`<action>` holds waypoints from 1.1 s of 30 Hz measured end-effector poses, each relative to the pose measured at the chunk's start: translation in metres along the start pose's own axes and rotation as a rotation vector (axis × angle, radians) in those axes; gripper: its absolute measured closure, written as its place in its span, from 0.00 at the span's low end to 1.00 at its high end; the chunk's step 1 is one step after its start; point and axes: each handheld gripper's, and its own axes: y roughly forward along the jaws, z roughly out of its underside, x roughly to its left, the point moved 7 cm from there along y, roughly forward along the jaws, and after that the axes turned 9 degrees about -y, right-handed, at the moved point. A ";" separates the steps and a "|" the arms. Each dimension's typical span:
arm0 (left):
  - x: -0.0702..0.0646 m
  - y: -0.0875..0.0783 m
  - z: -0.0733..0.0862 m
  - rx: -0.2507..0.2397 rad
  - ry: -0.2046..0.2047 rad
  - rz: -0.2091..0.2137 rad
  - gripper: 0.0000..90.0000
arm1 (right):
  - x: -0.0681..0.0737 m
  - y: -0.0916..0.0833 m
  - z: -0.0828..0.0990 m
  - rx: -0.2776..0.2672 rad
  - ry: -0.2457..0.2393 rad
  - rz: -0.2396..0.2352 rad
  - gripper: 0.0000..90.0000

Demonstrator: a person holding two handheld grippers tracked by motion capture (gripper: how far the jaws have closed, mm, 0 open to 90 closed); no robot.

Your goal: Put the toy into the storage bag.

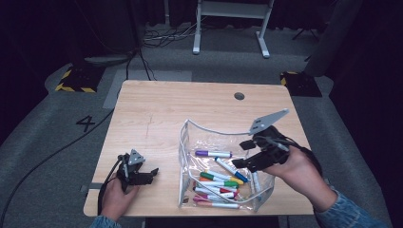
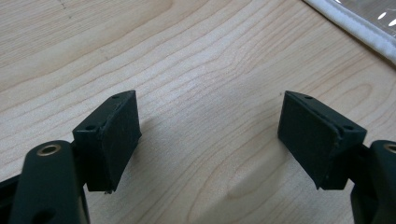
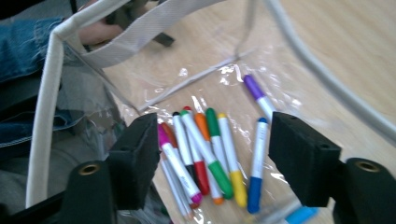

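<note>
Several markers [image 1: 219,182] lay inside the clear pouch [image 1: 186,156]. My right hand-held gripper [image 1: 244,154] hung above the pouch, jaws apart and empty; dipping carelessly, it could have snagged the pouch's floppy rim.

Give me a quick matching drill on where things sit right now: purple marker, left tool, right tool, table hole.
Things:
1. purple marker
2. left tool
3. right tool
4. table hole

Places:
A. open, above the clear pouch
B. far edge of the table
C. open on bare wood, left of the pouch
D. inside the pouch, apart from the pile

Pairs: 1-D, 2-C, 3-A, 4-B
</note>
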 end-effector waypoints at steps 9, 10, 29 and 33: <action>0.000 0.000 0.000 0.000 -0.001 0.000 0.24 | -0.035 -0.061 0.047 -0.071 0.089 0.128 0.35; 0.000 0.000 0.000 0.000 0.000 0.000 0.24 | -0.039 -0.066 0.053 -0.068 0.099 0.144 0.36; 0.000 0.001 -0.001 -0.010 -0.008 -0.005 0.24 | -0.069 0.004 0.153 -0.007 0.288 0.159 0.38; 0.001 0.001 -0.001 -0.007 -0.010 -0.004 0.24 | -0.067 0.034 0.169 0.000 0.300 0.140 0.39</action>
